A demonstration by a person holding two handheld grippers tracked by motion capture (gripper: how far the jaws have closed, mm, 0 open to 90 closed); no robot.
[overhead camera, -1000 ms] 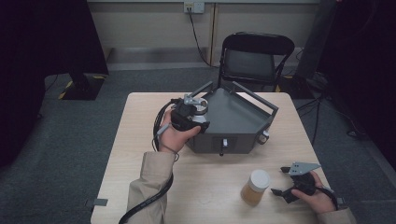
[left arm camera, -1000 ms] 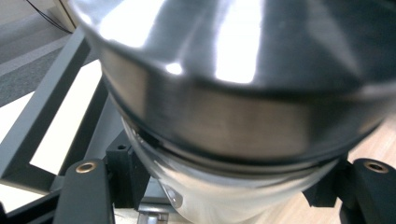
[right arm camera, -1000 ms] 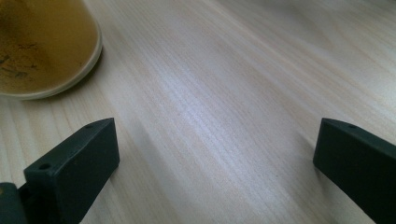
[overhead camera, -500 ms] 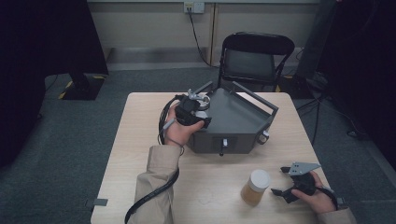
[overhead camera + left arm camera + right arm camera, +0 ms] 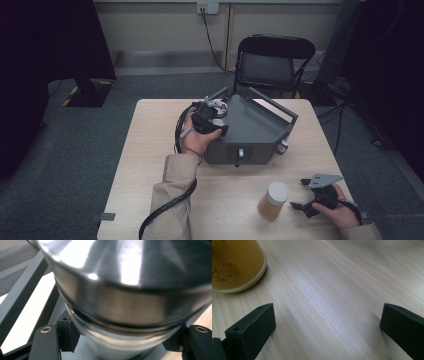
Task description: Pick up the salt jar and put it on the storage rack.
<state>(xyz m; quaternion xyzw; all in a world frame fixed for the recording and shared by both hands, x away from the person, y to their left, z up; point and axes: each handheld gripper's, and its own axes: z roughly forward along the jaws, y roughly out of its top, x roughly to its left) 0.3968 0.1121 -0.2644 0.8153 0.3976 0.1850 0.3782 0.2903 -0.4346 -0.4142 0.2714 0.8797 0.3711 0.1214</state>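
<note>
Holding a metal jar [image 5: 120, 297] in the left gripper [image 5: 212, 114], the person has it at the near-left corner of the grey box [image 5: 260, 131] in the middle of the table [image 5: 150, 150]. In the left gripper view the jaws press on the jar's lower, clear-looking part from both sides, just under a wide brushed-metal band; above that the body is shiny and curved. Jaws closed on it, with no gap visible at the pads.

Right gripper [image 5: 311, 199] rests low on the table near the right front edge. Its jaws stand wide apart with bare wood between them, holding nothing. An amber jar [image 5: 272, 201] with a white lid stands just beside it, to its left, not touching.

Handling, judged: the metal jar looks rigid and smooth, so likely slippery under hard pads. The polished curved top offers poor purchase. The present hold below the band seems the better place, since the band's edge can act as a stop against sliding down. If the lower part is glass, squeeze moderately and set it down gently. Weight cannot be told; contents hidden. Whether the jar's base touches the box cannot be told.
</note>
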